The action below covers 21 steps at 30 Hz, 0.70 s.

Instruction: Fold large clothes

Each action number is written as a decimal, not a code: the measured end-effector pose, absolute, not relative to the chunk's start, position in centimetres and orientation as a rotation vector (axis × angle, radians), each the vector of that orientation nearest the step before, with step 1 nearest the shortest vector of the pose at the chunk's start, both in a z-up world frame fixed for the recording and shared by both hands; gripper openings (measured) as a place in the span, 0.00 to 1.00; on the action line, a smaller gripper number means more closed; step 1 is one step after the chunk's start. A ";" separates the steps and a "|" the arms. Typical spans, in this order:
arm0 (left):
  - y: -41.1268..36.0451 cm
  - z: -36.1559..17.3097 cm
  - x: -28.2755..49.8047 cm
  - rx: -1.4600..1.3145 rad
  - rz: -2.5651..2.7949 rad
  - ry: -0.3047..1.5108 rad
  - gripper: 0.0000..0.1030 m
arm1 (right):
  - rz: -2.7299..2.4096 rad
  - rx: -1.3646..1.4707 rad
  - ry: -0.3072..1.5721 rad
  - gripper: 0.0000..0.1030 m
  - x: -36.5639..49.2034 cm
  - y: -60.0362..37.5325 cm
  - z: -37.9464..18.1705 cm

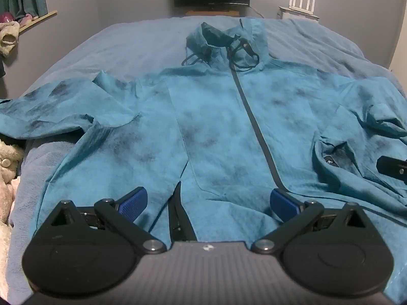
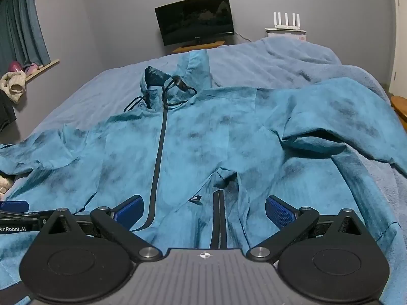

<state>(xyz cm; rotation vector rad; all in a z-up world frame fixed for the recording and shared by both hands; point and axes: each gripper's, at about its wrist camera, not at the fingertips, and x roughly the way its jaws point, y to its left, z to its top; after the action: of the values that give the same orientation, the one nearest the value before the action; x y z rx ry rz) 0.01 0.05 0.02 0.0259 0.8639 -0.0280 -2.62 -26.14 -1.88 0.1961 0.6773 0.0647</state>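
A large teal jacket [image 1: 218, 117] with dark blotches lies front up on the bed, zipper [image 1: 254, 122] shut, hood and drawcords [image 1: 229, 48] at the far end, both sleeves spread sideways. It also shows in the right wrist view [image 2: 193, 139]. My left gripper [image 1: 208, 202] is open, just above the hem left of the zipper. My right gripper [image 2: 204, 209] is open over the hem right of the zipper [image 2: 159, 152], near a pocket zip [image 2: 219, 218]. Each gripper shows at the edge of the other's view: the right one [image 1: 393, 167], the left one [image 2: 15, 213].
The bed has a light blue cover [image 1: 132, 43]. A dark monitor [image 2: 195, 21] and a white router [image 2: 286, 21] stand beyond the far end. Curtains and a shelf with soft items [image 2: 15, 76] are on the left. Plush toys [image 1: 7, 167] lie beside the bed's left edge.
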 end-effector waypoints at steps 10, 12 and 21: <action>0.1 0.0 0.1 0.029 -0.027 0.866 1.00 | 0.065 0.198 0.690 1.00 -2.3 -26.1 -2.2; 0.0 0.0 0.1 0.027 -0.027 0.867 1.00 | 0.065 0.197 0.692 1.00 -2.2 -26.1 -2.2; -0.3 -0.4 0.0 0.018 -0.032 0.871 1.00 | 0.068 0.197 0.702 1.00 -2.0 -26.1 -2.5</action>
<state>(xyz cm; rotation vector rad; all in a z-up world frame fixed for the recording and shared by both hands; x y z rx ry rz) -0.04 -0.27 -0.36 0.0184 0.8710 -0.0317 -2.03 -26.07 -2.47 0.1967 0.7016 0.0684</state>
